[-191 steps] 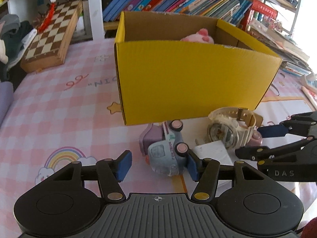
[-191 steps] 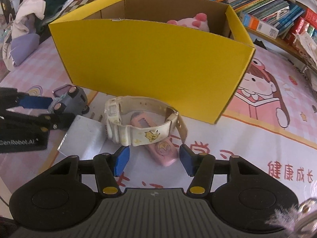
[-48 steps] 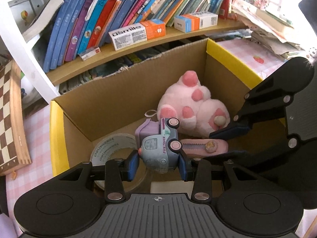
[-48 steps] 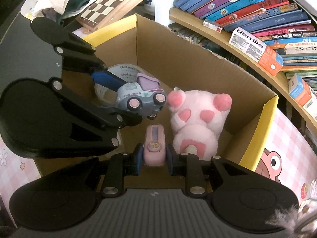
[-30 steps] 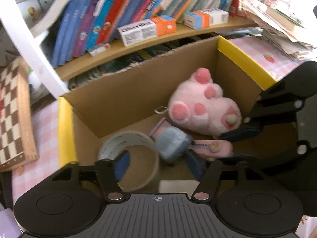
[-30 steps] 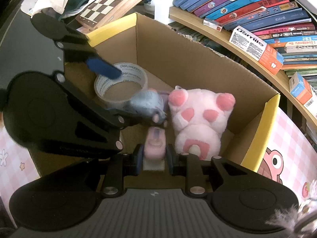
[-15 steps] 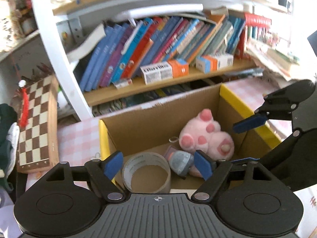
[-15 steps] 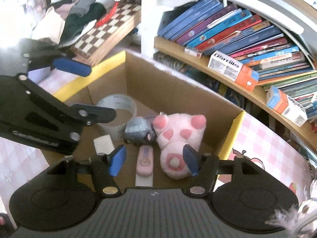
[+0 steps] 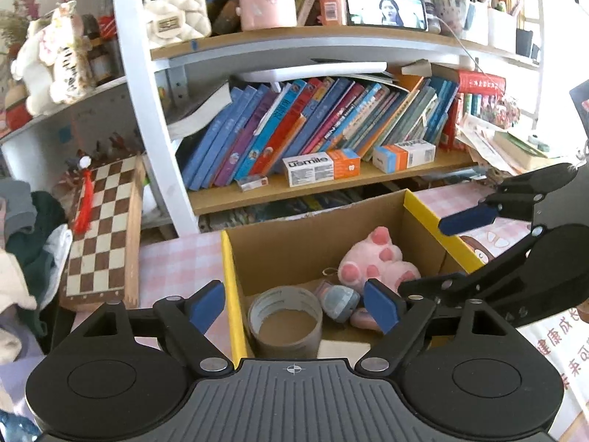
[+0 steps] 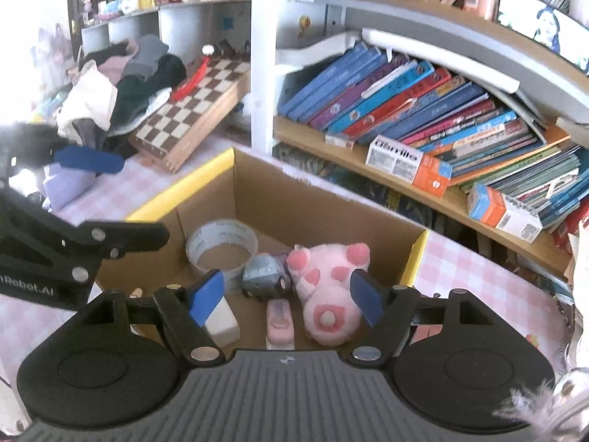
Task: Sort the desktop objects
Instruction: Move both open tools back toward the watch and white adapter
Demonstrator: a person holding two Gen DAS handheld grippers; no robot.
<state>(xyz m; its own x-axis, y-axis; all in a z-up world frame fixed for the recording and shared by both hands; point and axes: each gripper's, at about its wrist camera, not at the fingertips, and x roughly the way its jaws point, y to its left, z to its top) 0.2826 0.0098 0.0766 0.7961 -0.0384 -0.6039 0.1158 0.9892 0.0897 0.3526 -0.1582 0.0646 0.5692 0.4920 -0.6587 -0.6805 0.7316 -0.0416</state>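
Yellow box – tape roll, toy truck, pink plush inside, both tongs spread, empty.

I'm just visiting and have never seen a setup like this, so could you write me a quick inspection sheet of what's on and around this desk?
Surface: pink checked tablecloth with cartoon prints.
Job's things: yellow-edged cardboard box holding a pink plush toy, a grey-blue toy truck, a roll of clear tape, a small pink flat gadget and a white block.
Clutter: wooden chessboard and a heap of clothes beside the box.
Grippers: left gripper and right gripper both open, empty, above the box.
Cables: one thin cord on the upper shelf.
Surroundings: bookshelf of slanting books, small cartons, a lit screen.
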